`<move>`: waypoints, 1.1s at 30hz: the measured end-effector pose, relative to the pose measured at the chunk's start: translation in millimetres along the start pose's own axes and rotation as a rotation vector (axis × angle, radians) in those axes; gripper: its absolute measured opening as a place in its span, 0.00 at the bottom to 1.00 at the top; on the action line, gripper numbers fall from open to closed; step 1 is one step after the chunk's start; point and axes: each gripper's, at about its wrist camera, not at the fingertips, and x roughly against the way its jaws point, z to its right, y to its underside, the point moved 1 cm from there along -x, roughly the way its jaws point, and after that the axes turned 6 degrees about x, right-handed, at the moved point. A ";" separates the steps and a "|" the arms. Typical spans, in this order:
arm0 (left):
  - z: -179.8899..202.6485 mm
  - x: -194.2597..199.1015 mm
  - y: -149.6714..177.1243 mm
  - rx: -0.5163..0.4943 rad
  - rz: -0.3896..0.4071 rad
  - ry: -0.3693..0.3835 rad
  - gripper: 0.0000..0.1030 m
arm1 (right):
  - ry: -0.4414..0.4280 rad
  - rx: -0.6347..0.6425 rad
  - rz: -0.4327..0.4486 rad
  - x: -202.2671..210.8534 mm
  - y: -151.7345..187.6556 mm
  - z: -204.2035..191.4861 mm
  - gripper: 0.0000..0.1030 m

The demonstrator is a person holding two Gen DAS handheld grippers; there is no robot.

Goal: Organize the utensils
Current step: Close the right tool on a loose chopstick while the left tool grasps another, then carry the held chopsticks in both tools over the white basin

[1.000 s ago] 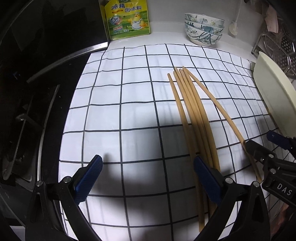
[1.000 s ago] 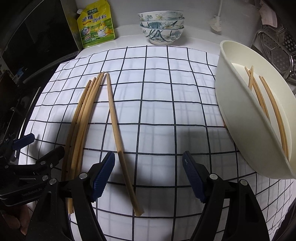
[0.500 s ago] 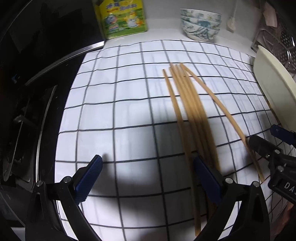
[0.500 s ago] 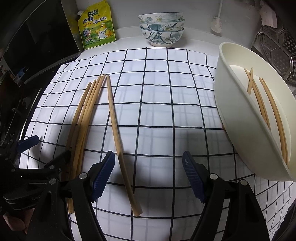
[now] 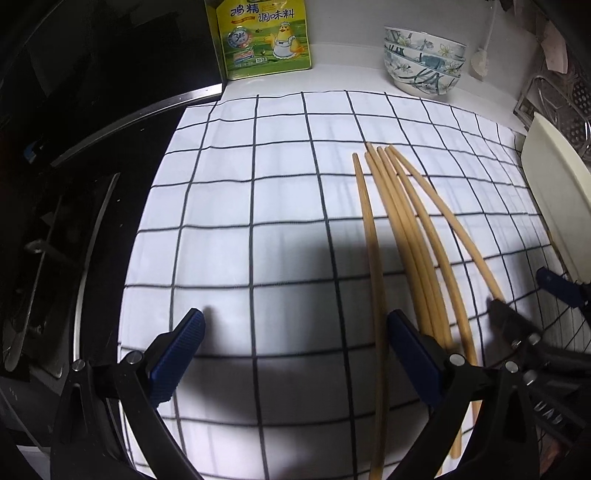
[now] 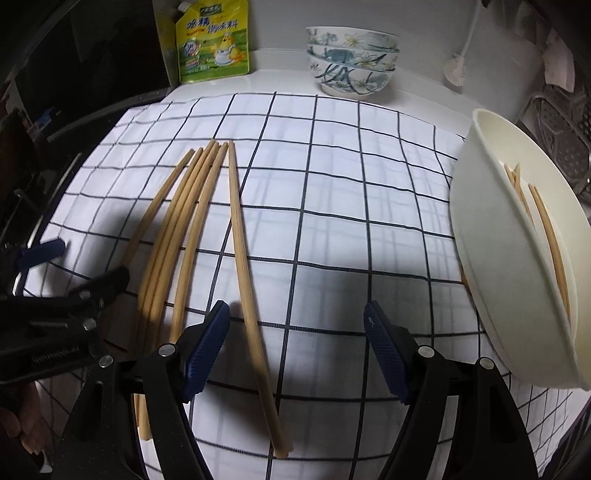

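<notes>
Several wooden chopsticks (image 5: 400,229) lie lengthwise on the checked cloth (image 5: 258,206). My left gripper (image 5: 295,350) is open above the cloth. The leftmost chopstick (image 5: 373,258) runs just inside its right finger, and the others pass under that finger. My right gripper (image 6: 295,347) is open too, low over a single chopstick (image 6: 243,258) that lies apart from the bundle (image 6: 177,229), close to its left finger. A white tub (image 6: 491,258) at the right holds several chopsticks (image 6: 550,236). Each gripper shows at the edge of the other's view: the right gripper (image 5: 524,295), the left gripper (image 6: 81,264).
A yellow seasoning pouch (image 5: 264,35) and stacked patterned bowls (image 5: 423,61) stand at the back by the wall. A black stove top (image 5: 74,206) borders the cloth on the left. A metal rack (image 6: 565,136) sits behind the tub. The tub's rim (image 5: 554,192) bounds the cloth on the right.
Both grippers have moved forward over the cloth, closer to the chopsticks. Both stay open, and no chopstick has shifted.
</notes>
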 end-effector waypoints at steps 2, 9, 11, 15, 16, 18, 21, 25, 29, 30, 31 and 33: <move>0.4 -1.8 -2.5 0.007 0.000 0.007 0.93 | -0.004 0.007 0.019 -1.4 -1.2 -1.0 0.69; 8.6 4.2 -4.4 -0.033 0.030 0.042 0.57 | -0.049 0.018 0.047 -1.4 -5.4 -8.0 0.44; 11.5 6.1 -4.4 -0.050 0.033 0.055 0.41 | -0.065 0.034 0.050 -0.7 -7.2 -13.0 0.34; 16.6 7.2 -6.4 -0.079 0.010 0.080 0.08 | -0.076 0.045 0.044 0.2 -9.7 -17.1 0.07; 16.5 7.0 -7.4 -0.076 -0.003 0.085 0.07 | -0.083 0.038 0.041 0.2 -10.2 -16.3 0.06; 14.2 7.0 -8.6 -0.065 -0.023 0.098 0.07 | -0.112 0.002 0.031 0.2 -10.7 -11.4 0.06; 9.6 9.8 -7.2 -0.052 -0.041 0.107 0.07 | -0.138 -0.045 0.021 3.8 -10.3 -5.2 0.06; 4.3 19.4 -4.6 -0.044 -0.043 0.101 0.07 | -0.183 -0.091 0.039 20.3 -9.4 0.7 0.06; 2.0 35.6 -5.3 -0.032 -0.032 0.092 0.07 | -0.220 -0.110 0.072 40.2 -10.5 6.4 0.06; 2.2 39.9 -6.1 -0.028 -0.029 0.089 0.07 | -0.230 -0.111 0.083 46.1 -11.1 8.2 0.06; 3.2 46.0 -7.3 -0.023 -0.023 0.082 0.07 | -0.239 -0.113 0.099 53.1 -11.9 10.9 0.06; 7.1 55.5 -9.6 -0.022 -0.011 0.078 0.07 | -0.256 -0.118 0.124 64.6 -12.1 16.4 0.06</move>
